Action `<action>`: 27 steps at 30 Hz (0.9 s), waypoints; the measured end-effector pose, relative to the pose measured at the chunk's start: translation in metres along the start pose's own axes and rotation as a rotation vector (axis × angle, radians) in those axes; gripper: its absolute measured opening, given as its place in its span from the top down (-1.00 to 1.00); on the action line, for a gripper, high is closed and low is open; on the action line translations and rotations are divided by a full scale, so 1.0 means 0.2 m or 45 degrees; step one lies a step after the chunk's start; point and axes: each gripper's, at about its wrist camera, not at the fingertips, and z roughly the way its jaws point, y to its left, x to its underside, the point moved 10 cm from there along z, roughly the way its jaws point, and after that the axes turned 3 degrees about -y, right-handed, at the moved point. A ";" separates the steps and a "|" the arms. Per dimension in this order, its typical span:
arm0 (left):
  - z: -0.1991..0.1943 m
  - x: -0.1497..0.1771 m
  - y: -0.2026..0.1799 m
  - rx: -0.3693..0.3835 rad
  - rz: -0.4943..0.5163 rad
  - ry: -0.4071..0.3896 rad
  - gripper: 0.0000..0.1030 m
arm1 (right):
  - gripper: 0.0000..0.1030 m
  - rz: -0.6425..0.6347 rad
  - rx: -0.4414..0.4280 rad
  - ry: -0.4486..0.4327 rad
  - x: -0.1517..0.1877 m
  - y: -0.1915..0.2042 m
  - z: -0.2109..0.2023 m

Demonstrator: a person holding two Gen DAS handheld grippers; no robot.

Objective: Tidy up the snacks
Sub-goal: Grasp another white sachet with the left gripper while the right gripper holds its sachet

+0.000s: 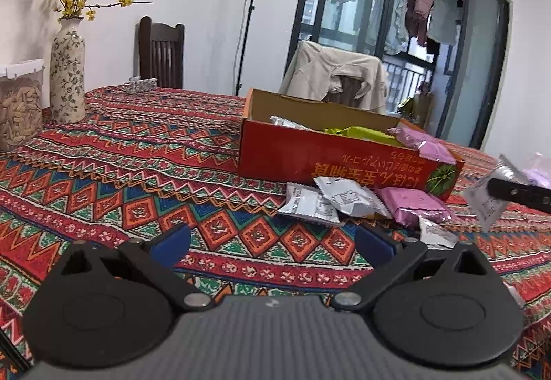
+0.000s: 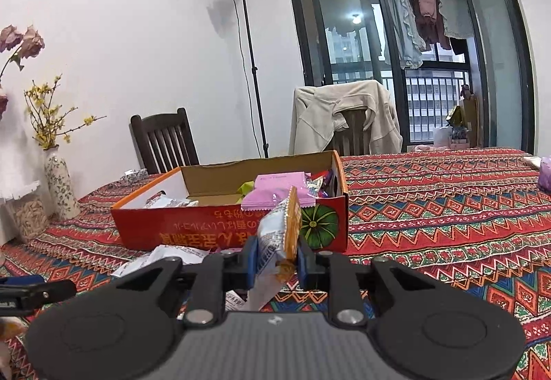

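Before box (image 2: 193,228) front wall | right tongs (image 2: 277,261) pinching packet (image 2: 280,235) | left tongs (image 1: 272,242) spread above tablecloth (image 1: 137,152)

red box (image 1: 330,159) ahead, packets (image 1: 330,201) before it, bare cloth (image 1: 120,180) leftward

A: Tablecloth (image 1: 137,152) is read as woven cloth, matt, patterned. Box (image 1: 310,156) is taken as cardboard: printed red outside with a slight sheen, raw brown inside.

B: Packets (image 1: 330,201) are noted as glossy plastic film, crinkled, some silvery; pink packet (image 1: 420,204) likewise shiny. Held packet (image 2: 280,235) is foil-like film, glossy, orange-edged.

A: Right gripper (image 2: 277,264) is seen as matt black plastic, blue pads (image 2: 253,261) smoother, pivots bright metal. Left gripper (image 1: 272,242) is the same.

B: Vase (image 1: 67,70) is logged as glazed ceramic with a dull sheen. Chair (image 2: 165,142) is dark wood, lightly polished. Jacket (image 2: 344,115) is soft matt cloth.
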 end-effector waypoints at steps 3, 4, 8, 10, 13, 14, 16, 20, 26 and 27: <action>0.00 0.00 -0.02 -0.036 0.046 0.016 -1.00 | 0.58 0.002 -0.007 -0.006 0.00 -0.01 -0.03; 0.00 0.00 -0.03 -0.045 0.056 0.019 -1.00 | 0.58 0.006 -0.009 -0.007 0.00 -0.01 -0.04; 0.03 -0.05 -0.08 -0.042 0.052 0.067 -1.00 | 0.58 0.039 -0.021 -0.013 0.00 -0.04 -0.04; 0.07 -0.08 -0.09 -0.067 0.077 0.089 -1.00 | 0.58 0.040 -0.015 -0.012 0.01 -0.04 -0.03; 0.16 -0.10 -0.10 -0.114 0.115 0.174 -1.00 | 0.58 0.035 0.007 0.007 0.04 -0.05 0.00; 0.19 -0.10 -0.10 -0.127 0.125 0.203 -1.00 | 0.58 0.038 0.010 0.010 0.04 -0.06 0.00; 0.26 -0.09 -0.11 -0.140 0.150 0.254 -1.00 | 0.58 0.035 0.019 0.004 0.04 -0.06 0.00; 0.39 -0.04 -0.11 -0.134 0.159 0.369 -1.00 | 0.58 0.047 0.033 0.007 0.05 -0.07 0.01; 0.47 -0.02 -0.15 -0.109 0.139 0.395 -1.00 | 0.58 0.071 0.046 0.015 0.05 -0.09 0.01; 0.48 -0.02 -0.16 -0.102 0.131 0.393 -1.00 | 0.58 0.074 0.048 0.015 0.05 -0.09 0.02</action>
